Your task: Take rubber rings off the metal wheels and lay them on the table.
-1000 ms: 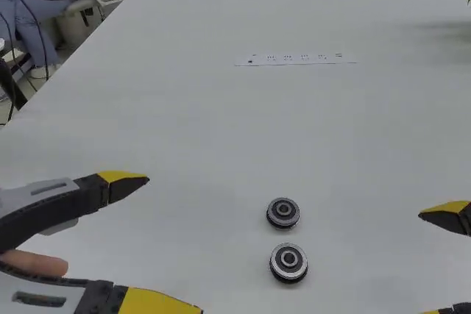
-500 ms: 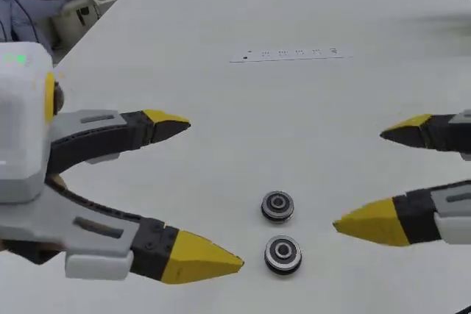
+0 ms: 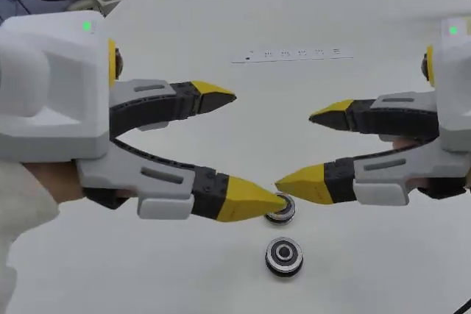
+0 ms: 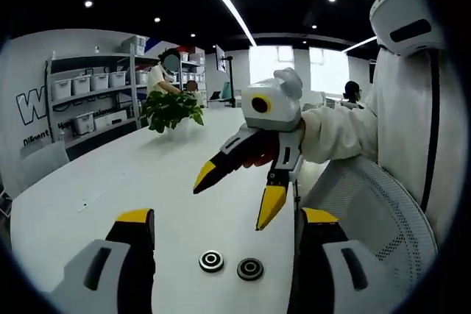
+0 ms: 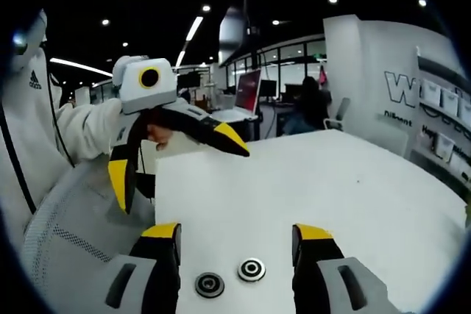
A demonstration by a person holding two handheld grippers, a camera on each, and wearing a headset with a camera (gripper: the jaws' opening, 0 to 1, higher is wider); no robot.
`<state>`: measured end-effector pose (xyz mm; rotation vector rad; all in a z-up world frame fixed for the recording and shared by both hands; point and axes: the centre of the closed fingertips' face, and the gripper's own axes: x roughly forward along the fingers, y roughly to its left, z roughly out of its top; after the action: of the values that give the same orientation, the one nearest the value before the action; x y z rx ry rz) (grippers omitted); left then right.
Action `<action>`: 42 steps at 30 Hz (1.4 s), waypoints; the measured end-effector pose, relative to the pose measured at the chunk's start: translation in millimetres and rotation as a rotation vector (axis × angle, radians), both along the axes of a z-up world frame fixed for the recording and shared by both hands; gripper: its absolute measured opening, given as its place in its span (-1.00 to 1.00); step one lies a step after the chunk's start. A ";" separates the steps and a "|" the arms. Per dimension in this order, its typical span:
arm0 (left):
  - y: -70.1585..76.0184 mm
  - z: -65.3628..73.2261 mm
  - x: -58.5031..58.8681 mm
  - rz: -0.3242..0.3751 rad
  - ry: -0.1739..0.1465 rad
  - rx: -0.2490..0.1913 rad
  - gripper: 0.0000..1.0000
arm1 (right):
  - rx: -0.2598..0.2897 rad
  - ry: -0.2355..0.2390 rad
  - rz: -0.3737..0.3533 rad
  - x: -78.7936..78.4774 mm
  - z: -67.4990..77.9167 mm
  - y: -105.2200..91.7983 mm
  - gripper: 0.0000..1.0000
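I had the left gripper (image 3: 263, 148) and right gripper (image 3: 293, 148) both spread open, tips facing above the far wheel (image 3: 283, 215); the near wheel (image 3: 284, 255) lay just beside it on the desk (image 3: 221, 27).

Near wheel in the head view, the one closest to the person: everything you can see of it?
The near wheel is small and round: silvery metal face, dark centre, black rubber ring on its rim. It lies flat on the white table, just apart from the far wheel. Nothing touches it; the open left gripper and right gripper reach toward the far one.
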<state>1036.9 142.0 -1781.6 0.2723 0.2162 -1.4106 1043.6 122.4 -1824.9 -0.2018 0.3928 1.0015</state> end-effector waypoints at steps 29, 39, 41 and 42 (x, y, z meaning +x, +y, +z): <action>-17.3 -117.7 -20.4 -0.048 0.158 0.128 -0.21 | -0.140 0.207 0.178 -41.2 -102.2 7.9 -0.33; -18.4 -143.8 -28.6 -0.073 0.157 0.202 -0.50 | -0.238 0.216 0.203 -47.2 -124.8 7.0 -0.39; -18.3 -144.3 -27.6 -0.071 0.150 0.204 -0.56 | -0.248 0.214 0.199 -46.2 -126.0 5.3 -0.39; -18.4 -144.4 -26.7 -0.067 0.150 0.201 -0.60 | -0.248 0.215 0.194 -45.3 -126.3 4.6 -0.40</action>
<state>1010.1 123.5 -1926.0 0.3418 0.4769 -1.4792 998.3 127.0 -1951.2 -0.3625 0.7053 1.1687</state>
